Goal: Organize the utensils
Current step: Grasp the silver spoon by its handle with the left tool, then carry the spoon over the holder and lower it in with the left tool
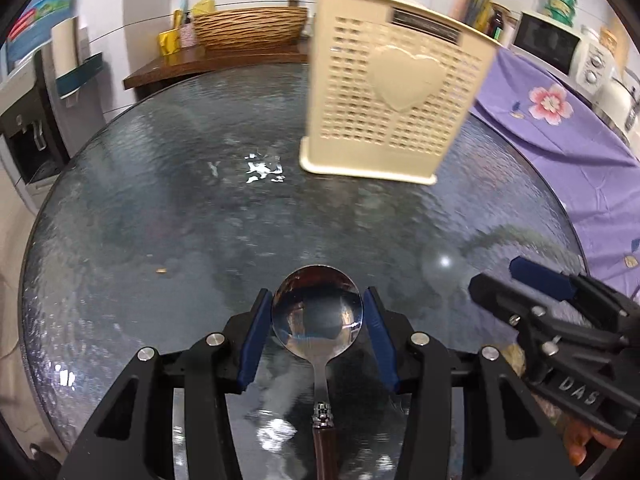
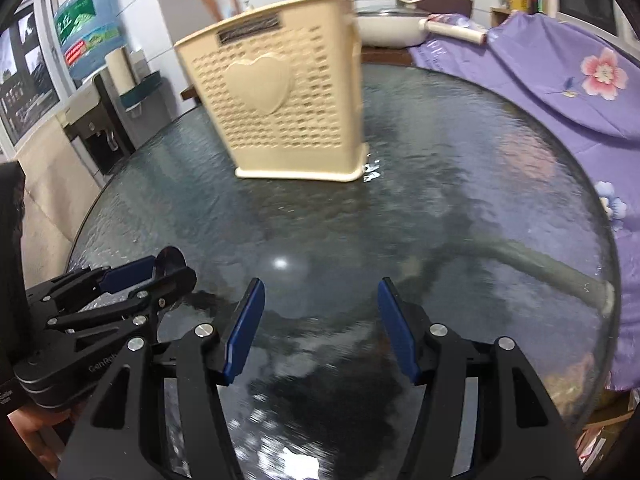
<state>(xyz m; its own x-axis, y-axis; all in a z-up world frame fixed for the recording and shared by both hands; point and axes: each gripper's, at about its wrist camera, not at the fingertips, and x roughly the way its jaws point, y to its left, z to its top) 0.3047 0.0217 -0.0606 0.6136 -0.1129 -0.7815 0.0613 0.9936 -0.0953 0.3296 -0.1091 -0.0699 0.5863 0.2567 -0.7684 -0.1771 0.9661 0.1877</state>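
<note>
A steel spoon (image 1: 317,314) with a dark brown handle sits between the blue pads of my left gripper (image 1: 317,312), which is shut on its bowl above the glass table. The spoon's bowl also shows edge-on in the right wrist view (image 2: 170,261), held by the left gripper (image 2: 132,276). A cream perforated utensil holder (image 1: 390,88) with a heart on its front stands upright at the far middle of the table; it also shows in the right wrist view (image 2: 280,108). My right gripper (image 2: 320,312) is open and empty over the table; it also shows in the left wrist view (image 1: 516,280).
The round textured glass table (image 1: 160,208) has a small crumb (image 1: 161,271) at its left. A purple flowered cloth (image 2: 560,80) covers things to the right. A wooden counter with a woven basket (image 1: 248,26) stands behind. A water dispenser (image 2: 88,92) stands at the left.
</note>
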